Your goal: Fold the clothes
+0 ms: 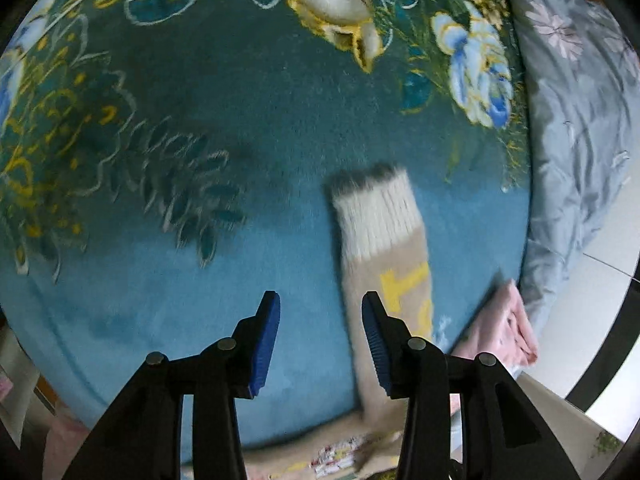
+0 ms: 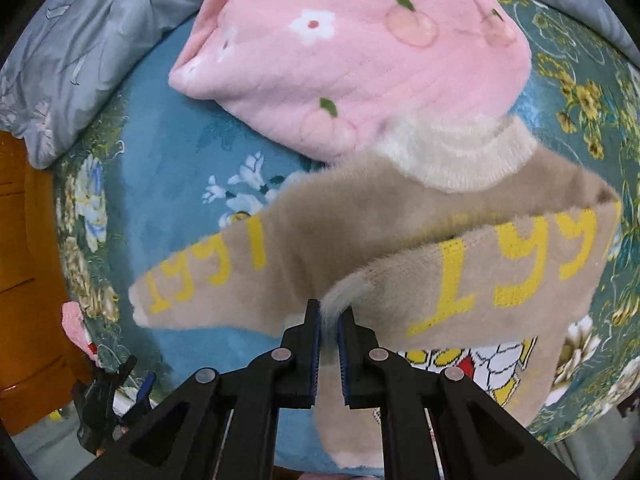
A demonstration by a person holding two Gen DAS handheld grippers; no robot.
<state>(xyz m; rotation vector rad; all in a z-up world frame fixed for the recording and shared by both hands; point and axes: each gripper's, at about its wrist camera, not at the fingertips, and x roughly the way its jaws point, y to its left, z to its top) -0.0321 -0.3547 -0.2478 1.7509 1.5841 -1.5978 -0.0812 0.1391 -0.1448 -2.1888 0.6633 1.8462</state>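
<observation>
In the left wrist view, the left gripper was seen held above a teal floral blanket, its blue-padded fingers spread well apart with nothing between them. One sleeve of a beige sweater was stretched out flat on the blanket just ahead and to the right of the gripper, ending in a white ribbed cuff at its far end, with yellow lettering visible along its length. Part of the sleeve was hidden behind the right-hand finger. A folded pink garment was seen at the blanket's right edge, near the sleeve, and a grey floral quilt was bunched beyond it.

In the right wrist view, the right gripper was seen with its fingers drawn nearly together, clamped on a fold of the beige sweater. The sweater was spread across the teal floral blanket, both sleeves marked with yellow digits, one reaching left and the other folded across toward the right, with the white collar at the far side. The pink garment, printed with peaches and flowers, was lying just beyond the collar and touching it. The grey quilt was seen at the upper left, and an orange wooden cabinet at the left edge.
</observation>
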